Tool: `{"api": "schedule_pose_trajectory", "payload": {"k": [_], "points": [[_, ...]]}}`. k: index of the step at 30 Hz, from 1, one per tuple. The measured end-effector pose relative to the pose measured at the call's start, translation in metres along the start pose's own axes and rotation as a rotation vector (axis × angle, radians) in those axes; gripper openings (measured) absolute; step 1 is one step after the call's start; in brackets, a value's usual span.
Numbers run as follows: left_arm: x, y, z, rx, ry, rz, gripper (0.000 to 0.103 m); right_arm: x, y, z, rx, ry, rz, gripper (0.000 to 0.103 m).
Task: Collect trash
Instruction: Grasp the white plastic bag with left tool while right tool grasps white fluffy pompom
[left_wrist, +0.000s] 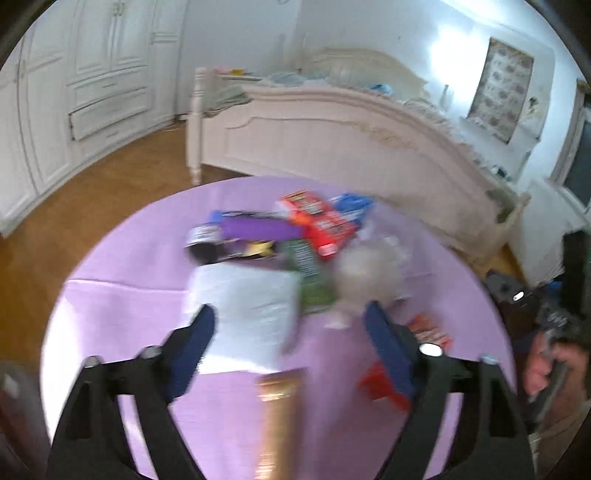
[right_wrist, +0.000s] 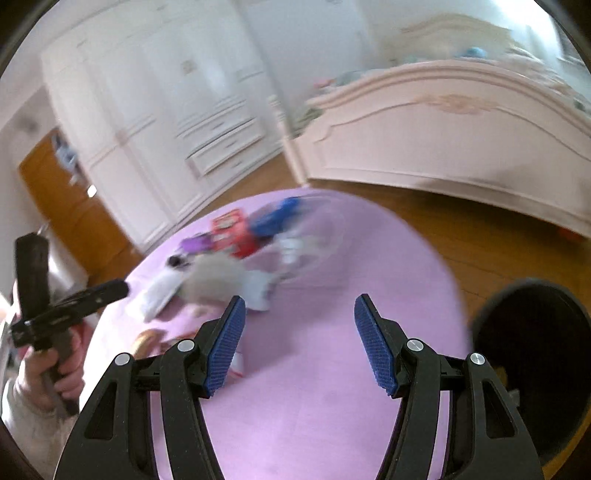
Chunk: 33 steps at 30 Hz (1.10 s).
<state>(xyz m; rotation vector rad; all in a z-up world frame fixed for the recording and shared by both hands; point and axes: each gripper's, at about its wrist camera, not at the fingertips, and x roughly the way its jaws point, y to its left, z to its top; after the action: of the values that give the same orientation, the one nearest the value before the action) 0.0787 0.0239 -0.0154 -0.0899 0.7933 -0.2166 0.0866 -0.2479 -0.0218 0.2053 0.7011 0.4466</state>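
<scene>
Blue ribbed pads on my left gripper (left_wrist: 290, 325) stood wide apart with nothing between them, so I judged the step in hand to be the reach for the next piece of rubbish. To do it well I needed to settle the tool first, since both views were smeared, then pick 1 item at the near edge of the heap instead of stabbing into the middle, straddle it with both pads and close only once it sat squarely between them.

Nearest me, a gold-brown tube (left_wrist: 279, 402) lay on the purple table (left_wrist: 122, 325) below and between my left fingers. A red scrap (left_wrist: 382, 384) sat just beside the right-hand finger, partly hidden by it. Past the tips lay a white packet (left_wrist: 245, 310), its near edge reaching between the open fingers, and a pale crumpled wad (left_wrist: 364, 277) just beyond the right-hand tip. Farther still came a green wrapper (left_wrist: 308, 267), a purple box (left_wrist: 255, 229), a red carton (left_wrist: 319, 221) and a blue pack (left_wrist: 351, 205).

My right gripper (right_wrist: 299, 314) was also apart and empty, over bare cloth, with the heap ahead and to its left. A dark bin (right_wrist: 532, 354) stood off the table's right edge, well apart from the pile.
</scene>
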Motion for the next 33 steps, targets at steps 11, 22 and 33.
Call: {"api": "schedule_pose_trajectory", "payload": {"k": [11,22,33], "points": [[0.046,0.037,-0.002,0.080,0.132,0.057,0.090,0.084,0.068,0.031,-0.148,0.186,0.046,0.062],[0.061,0.042,0.003,0.091,0.153,-0.025,0.060,0.125,0.071,0.032,-0.183,0.283,0.033,0.039],[0.018,0.034,0.008,0.000,0.033,-0.121,0.047,0.050,0.043,0.038,-0.044,0.037,0.108,0.035]]}}
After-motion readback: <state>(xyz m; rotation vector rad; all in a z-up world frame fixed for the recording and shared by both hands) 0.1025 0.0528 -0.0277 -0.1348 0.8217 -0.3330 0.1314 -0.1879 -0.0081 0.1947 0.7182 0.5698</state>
